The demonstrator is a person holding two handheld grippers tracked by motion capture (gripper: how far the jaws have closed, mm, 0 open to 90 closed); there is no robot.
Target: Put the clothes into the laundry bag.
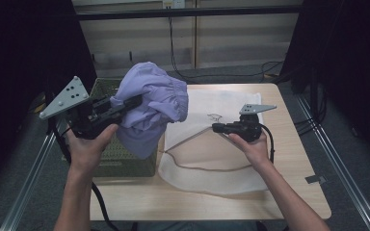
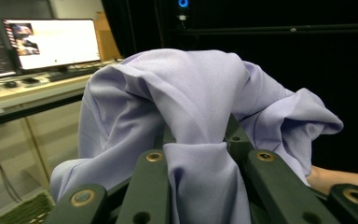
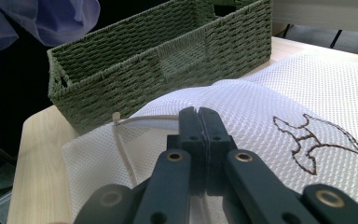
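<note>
A lilac garment [image 1: 151, 103] hangs bunched in the air over the right end of a green woven basket [image 1: 120, 166]. My left gripper [image 1: 131, 102] is shut on a fold of it; in the left gripper view the cloth [image 2: 191, 102] drapes over the jaws and hides the tips of that gripper [image 2: 198, 135]. A white mesh laundry bag [image 1: 221, 159] with a brown-trimmed mouth lies flat on the table. My right gripper [image 1: 215, 127] is shut on the bag's upper layer near its mouth and holds it slightly raised. In the right gripper view the closed jaws [image 3: 199, 114] meet the mesh [image 3: 261, 98], with the basket [image 3: 135, 65] behind.
The wooden table [image 1: 298, 192] ends close behind the bag and basket. A small tape piece [image 1: 315, 179] lies near its right front corner. Dark curtains stand on both sides. A monitor [image 2: 51, 42] on a desk appears in the left gripper view.
</note>
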